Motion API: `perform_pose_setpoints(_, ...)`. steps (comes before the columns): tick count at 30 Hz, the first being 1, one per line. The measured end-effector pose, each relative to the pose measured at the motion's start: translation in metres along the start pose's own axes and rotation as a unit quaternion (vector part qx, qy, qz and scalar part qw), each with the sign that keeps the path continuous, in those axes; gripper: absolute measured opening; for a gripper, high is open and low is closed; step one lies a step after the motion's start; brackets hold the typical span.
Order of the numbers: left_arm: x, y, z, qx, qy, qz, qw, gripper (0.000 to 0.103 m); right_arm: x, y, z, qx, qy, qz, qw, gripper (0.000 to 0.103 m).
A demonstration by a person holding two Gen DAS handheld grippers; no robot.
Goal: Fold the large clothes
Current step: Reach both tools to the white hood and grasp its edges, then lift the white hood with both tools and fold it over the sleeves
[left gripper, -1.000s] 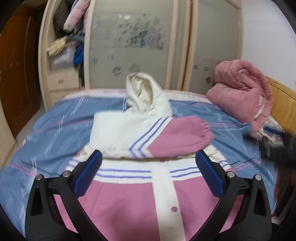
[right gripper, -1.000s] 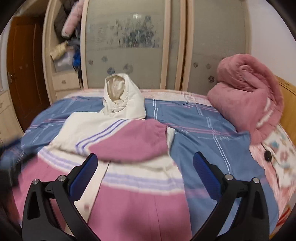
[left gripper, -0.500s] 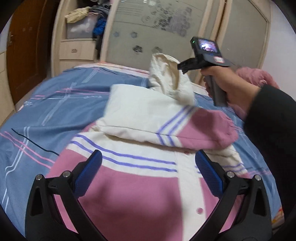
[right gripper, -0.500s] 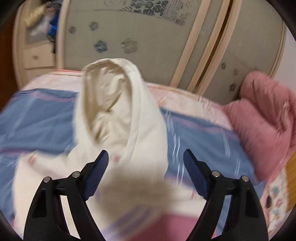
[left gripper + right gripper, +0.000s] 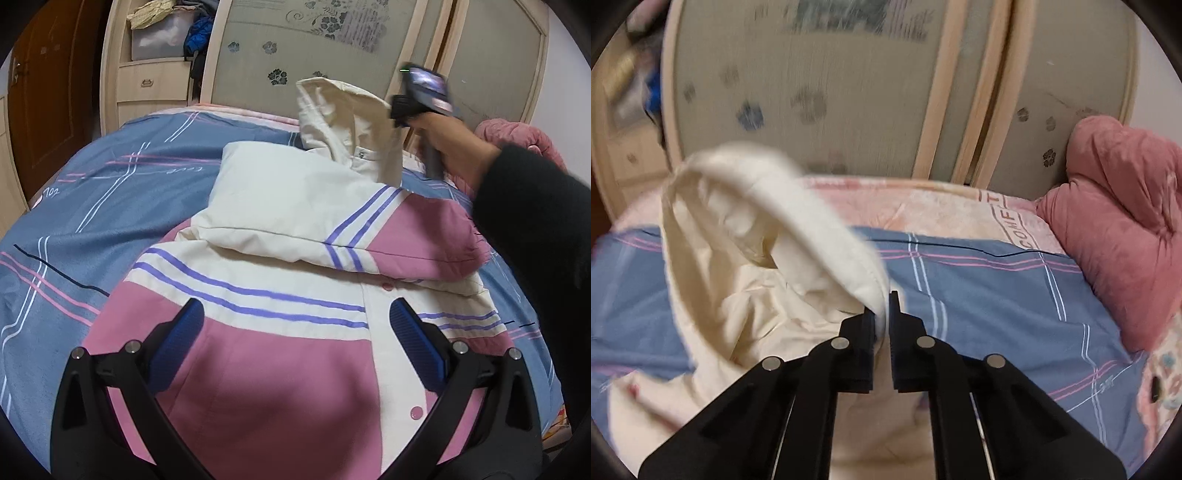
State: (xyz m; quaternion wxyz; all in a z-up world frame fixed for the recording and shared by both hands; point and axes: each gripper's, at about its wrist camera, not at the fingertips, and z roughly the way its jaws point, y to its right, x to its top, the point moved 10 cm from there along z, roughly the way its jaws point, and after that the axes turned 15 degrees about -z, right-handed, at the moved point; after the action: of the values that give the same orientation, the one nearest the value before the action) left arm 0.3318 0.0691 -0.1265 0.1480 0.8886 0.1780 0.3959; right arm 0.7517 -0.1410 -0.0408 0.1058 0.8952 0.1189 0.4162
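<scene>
- Big wardrobe [image 5: 332, 55] along the back wall, frosted sliding doors with flower prints; open shelf section on the left crammed with clothes. Badly smeared in the right wrist view, prints barely readable there.
- Brown wooden door [image 5: 48, 103] at far left, partly cut off by the fisheye edge.
- Bed with a blue striped sheet [image 5: 92, 206] filling most of both views; near edge hidden under the gripper bodies.
- Pink-and-cream jacket [image 5: 280, 354] spread flat on the sheet, front up, snap buttons down the placket. One sleeve [image 5: 332, 229] folded across the chest, pink cuff end toward the right. Hem cut off below the frame.
- Rolled pink quilt [image 5: 1119, 206] at the right end of the bed, mostly blocked by a dark-sleeved arm in the left wrist view.
- Cream hood [image 5: 768, 236] lifted up off the bed, opening gaping, edges blurry.
- Left gripper [image 5: 295, 343] hovering over the jacket's pink lower front, blue pads spread wide, nothing between them.
- Right gripper [image 5: 882, 325] pressed together on the hood's rim, cloth pinched between the tips. Seen from the left wrist view only as a blurred handle in the right hand [image 5: 454, 144], fingers hidden behind the hood.
</scene>
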Motion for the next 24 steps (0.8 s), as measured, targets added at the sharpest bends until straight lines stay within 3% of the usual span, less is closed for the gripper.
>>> perform_pose_setpoints(3, 0.003, 0.008, -0.009, -0.015, 0.01, 0.0, 0.9998, 0.101, -0.044, 0.034, -0.057, 0.032, 0.038, 0.023, 0.999, 0.005)
perform_pose_setpoints(6, 0.002, 0.015, -0.014, -0.027, 0.01, 0.0, 0.9996, 0.101, -0.105, 0.067, -0.087, 0.058, 0.044, 0.073, 0.995, 0.004)
perform_pose_setpoints(13, 0.002, 0.022, -0.015, -0.034, 0.01, 0.005, 0.9994, 0.101, -0.234, 0.072, -0.08, 0.088, 0.013, 0.129, 0.988, 0.004)
perform_pose_setpoints(15, 0.0, 0.022, -0.011, -0.04, 0.004, -0.003, 0.9992, 0.101, -0.257, 0.075, -0.073, 0.103, 0.007, 0.163, 0.981, 0.004)
perform_pose_setpoints(17, -0.003, 0.022, -0.004, -0.044, -0.005, -0.011, 0.999, 0.101, -0.265, 0.077, -0.081, 0.125, 0.029, 0.187, 0.974, 0.006)
perform_pose_setpoints(18, -0.006, 0.023, -0.002, -0.045, -0.009, -0.011, 0.9989, 0.101, -0.266, 0.079, -0.089, 0.14, 0.044, 0.197, 0.969, 0.01)
perform_pose_setpoints(20, -0.008, 0.024, 0.004, -0.045, -0.011, -0.011, 0.9988, 0.101, -0.269, 0.08, -0.11, 0.168, 0.061, 0.223, 0.958, 0.036)
perform_pose_setpoints(22, -0.008, 0.026, 0.007, -0.058, -0.009, -0.019, 0.9981, 0.101, -0.269, 0.081, -0.136, 0.204, 0.077, 0.255, 0.942, 0.056)
perform_pose_setpoints(24, -0.01, 0.031, 0.009, -0.089, -0.013, -0.035, 0.9954, 0.101, -0.261, 0.081, -0.166, 0.247, 0.1, 0.283, 0.921, 0.056)
